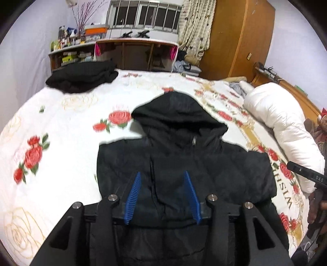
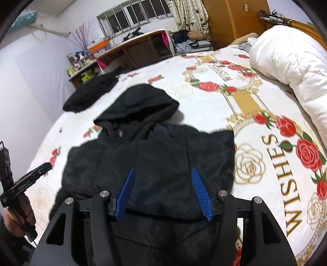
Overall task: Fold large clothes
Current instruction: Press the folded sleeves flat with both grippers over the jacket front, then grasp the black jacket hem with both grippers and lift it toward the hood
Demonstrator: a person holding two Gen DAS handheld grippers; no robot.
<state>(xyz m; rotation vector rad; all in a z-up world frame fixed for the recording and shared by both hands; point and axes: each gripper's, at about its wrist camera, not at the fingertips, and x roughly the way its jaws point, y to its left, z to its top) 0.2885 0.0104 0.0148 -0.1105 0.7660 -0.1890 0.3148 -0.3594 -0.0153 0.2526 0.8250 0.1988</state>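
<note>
Lying face-up across the rose-print bedspread (image 1: 67,131), the black hooded jacket (image 1: 184,163) has its sides folded in; the left gripper (image 1: 163,180) hovers spread and empty over it; so does the right gripper (image 2: 163,174); puffy padding may spring back, or a shallow pinch may catch only the top layer.

the left wrist camera is looking forward along its blue fingers (image 1: 134,194), sitting close above the black jacket (image 1: 184,163) and facing across the bed (image 1: 67,126) toward the window (image 1: 143,14). the right wrist camera is looking from just beside it, angled leftward. both views are sharing the jacket, the bed, the white duvet (image 2: 290,61) and the shelf (image 1: 134,44).
</note>
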